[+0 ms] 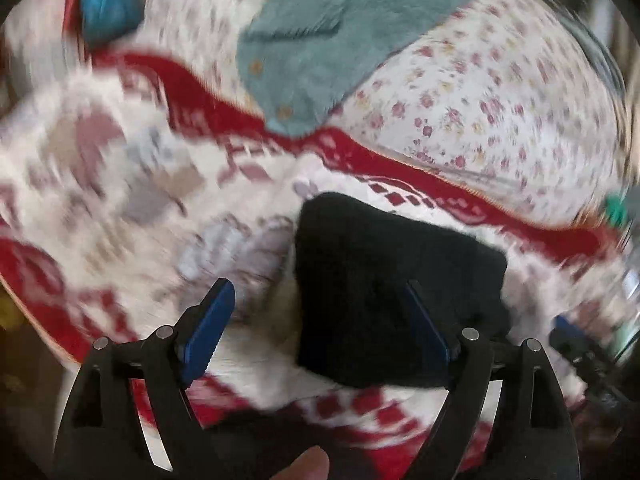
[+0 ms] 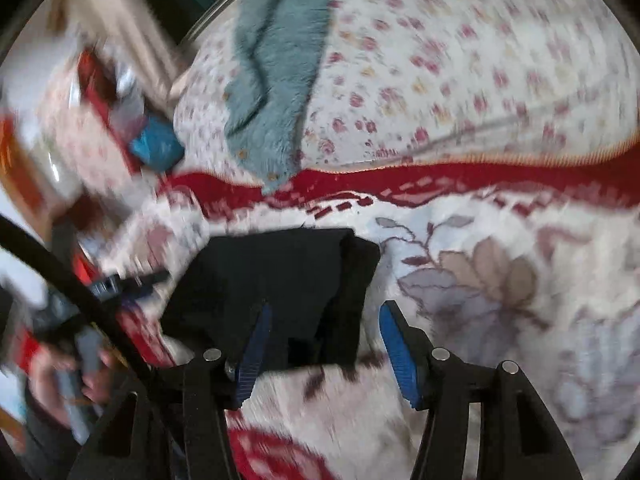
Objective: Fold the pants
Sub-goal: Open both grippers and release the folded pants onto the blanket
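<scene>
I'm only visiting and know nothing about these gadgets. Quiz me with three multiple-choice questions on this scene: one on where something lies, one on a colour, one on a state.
1. Where do the folded black pants lie?
A. on the red-and-white patterned blanket
B. on a bare wooden floor
C. hanging from a hook

2. What colour is the fluffy garment further back?
A. yellow
B. teal
C. purple

3. How does the right gripper stand?
A. clamped on the pants
B. open, gripping nothing
C. holding a cup

Answers:
1 A: patterned blanket shows around the pants.
2 B: its pile is blue-green.
3 B: its blue fingers stand apart, clear of the cloth.
</scene>
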`<state>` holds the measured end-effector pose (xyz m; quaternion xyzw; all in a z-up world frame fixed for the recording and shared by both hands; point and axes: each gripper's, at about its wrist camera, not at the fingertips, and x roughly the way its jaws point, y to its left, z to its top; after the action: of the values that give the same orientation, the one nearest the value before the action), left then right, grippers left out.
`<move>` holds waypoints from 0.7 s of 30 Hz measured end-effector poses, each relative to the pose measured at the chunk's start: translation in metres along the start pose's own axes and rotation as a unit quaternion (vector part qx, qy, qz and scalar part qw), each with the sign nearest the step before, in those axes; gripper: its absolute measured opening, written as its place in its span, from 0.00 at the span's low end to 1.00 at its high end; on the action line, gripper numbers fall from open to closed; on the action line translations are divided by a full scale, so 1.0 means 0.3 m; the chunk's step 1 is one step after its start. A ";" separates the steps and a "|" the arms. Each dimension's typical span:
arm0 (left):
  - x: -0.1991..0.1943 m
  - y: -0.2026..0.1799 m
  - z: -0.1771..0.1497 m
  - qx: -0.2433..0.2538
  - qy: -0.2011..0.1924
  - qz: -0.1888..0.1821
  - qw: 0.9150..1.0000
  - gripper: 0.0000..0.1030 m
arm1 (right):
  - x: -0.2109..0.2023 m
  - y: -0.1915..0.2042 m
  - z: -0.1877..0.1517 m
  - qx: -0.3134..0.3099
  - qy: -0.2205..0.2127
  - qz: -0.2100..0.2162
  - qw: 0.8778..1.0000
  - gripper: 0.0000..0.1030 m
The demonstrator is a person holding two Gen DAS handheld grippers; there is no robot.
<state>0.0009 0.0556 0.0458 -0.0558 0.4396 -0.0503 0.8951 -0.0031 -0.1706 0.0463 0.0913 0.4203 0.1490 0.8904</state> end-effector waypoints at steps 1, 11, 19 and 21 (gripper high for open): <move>-0.018 -0.010 -0.007 0.015 -0.007 0.018 1.000 0.82 | -0.004 0.043 -0.010 -0.022 0.008 -0.017 1.000 0.52; -0.076 -0.083 -0.076 0.056 -0.025 0.065 0.996 0.82 | 0.036 0.165 -0.112 -0.063 0.059 -0.062 0.994 0.52; -0.069 -0.127 -0.109 0.065 -0.018 0.053 0.996 0.82 | 0.040 0.193 -0.129 -0.067 0.065 -0.063 0.994 0.52; -0.072 -0.130 -0.114 0.062 -0.022 0.049 0.997 0.82 | 0.039 0.194 -0.128 -0.069 0.064 -0.064 0.994 0.52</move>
<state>-0.0410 0.0181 0.0477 0.0205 0.4176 -0.0325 0.9078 -0.0368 -0.1104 0.0303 -0.0070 0.4699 0.1257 0.8737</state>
